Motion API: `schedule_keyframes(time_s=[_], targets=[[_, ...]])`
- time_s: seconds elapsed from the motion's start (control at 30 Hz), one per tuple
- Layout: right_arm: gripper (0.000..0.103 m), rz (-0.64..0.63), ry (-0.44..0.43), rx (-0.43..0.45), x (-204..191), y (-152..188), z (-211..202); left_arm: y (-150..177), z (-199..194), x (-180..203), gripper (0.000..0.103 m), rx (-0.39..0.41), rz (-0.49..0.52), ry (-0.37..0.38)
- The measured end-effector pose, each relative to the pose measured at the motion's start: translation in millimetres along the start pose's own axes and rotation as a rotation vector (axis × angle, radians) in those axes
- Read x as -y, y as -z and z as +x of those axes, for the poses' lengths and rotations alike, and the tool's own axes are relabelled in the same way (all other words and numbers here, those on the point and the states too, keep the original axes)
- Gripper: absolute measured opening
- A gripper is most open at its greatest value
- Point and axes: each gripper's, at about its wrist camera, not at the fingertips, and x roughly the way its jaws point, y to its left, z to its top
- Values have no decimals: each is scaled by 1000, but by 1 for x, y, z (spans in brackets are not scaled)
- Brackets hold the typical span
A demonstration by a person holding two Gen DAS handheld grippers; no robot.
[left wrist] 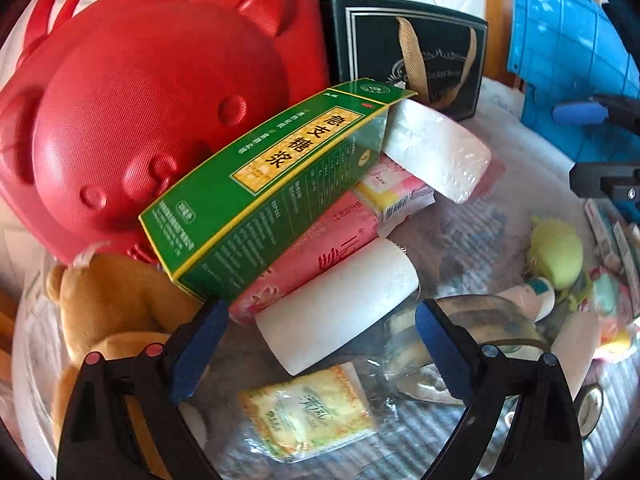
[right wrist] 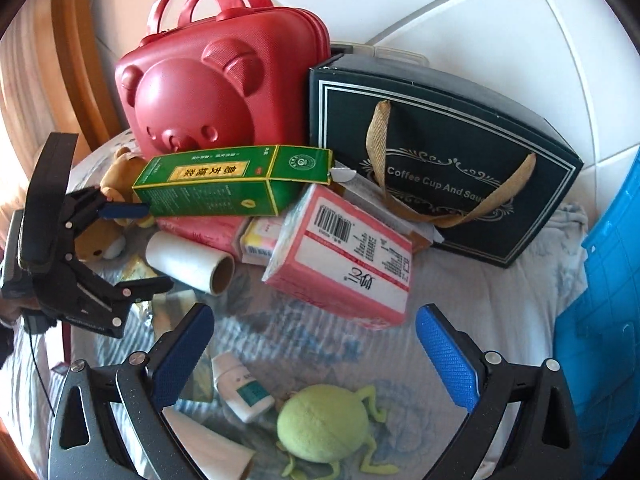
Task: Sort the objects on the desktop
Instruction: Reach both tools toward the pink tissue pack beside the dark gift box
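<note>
A green medicine box (left wrist: 264,188) (right wrist: 232,184) lies on top of a pile of pink tissue packs (right wrist: 344,256) (left wrist: 320,248), leaning against a red bear-faced case (right wrist: 216,76) (left wrist: 140,92). A white roll (left wrist: 340,304) (right wrist: 188,260) lies in front of the pile. My left gripper (left wrist: 320,344) is open just short of the roll and the green box; it shows in the right wrist view (right wrist: 132,248) at the left, with one fingertip at the box's end. My right gripper (right wrist: 316,356) is open and empty above a green plush toy (right wrist: 324,428) and a small white bottle (right wrist: 240,392).
A dark green gift bag (right wrist: 436,160) (left wrist: 404,48) stands behind the pile. A blue crate (right wrist: 608,320) (left wrist: 572,60) stands at the right. A brown teddy bear (left wrist: 108,312) (right wrist: 108,216) lies at the left. A yellow tissue packet (left wrist: 308,412) and a tape roll (left wrist: 480,324) lie near my left gripper.
</note>
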Motion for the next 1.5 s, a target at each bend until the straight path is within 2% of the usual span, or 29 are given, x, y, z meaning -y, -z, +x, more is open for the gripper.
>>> schedule_keyframes(time_s=[0.13,0.2,0.27,0.37,0.53,0.63,0.8,0.97,1.17,1.2,1.33,1.43,1.5], targets=[[102,-15,-12,5,-7,-4,2,0,11,5,96,-16,-69,16],[102,-17,-21,9,-11,-7,3,-1,18,6,96,-21,-110,-10],[103,-20,-31,16,-14,-8,2,-5,21,2,96,-20,-192,-23],[103,-24,-31,18,-17,-10,3,-8,27,3,96,-36,-246,-74],[102,-47,-17,-1,-17,-13,14,-12,33,13,100,-49,-233,-85],[103,-74,10,-34,-16,-15,25,-14,35,9,100,-61,-274,-66],[103,-54,-6,-46,-14,-17,32,-10,38,3,100,-63,-269,-23],[102,-43,-39,-57,-16,-13,34,-4,40,2,100,-89,-232,133],[102,-33,-28,-67,-14,-7,31,-3,21,20,100,-72,-153,223],[102,-32,-23,-70,-13,-7,31,-5,17,22,100,-71,-128,218],[102,-7,-17,-84,-7,-5,34,-17,9,20,100,-58,-49,118],[102,10,-22,-84,-5,-5,36,-19,17,6,100,-81,3,131],[102,-1,-19,-83,-7,-5,36,-26,34,29,100,-133,88,155]])
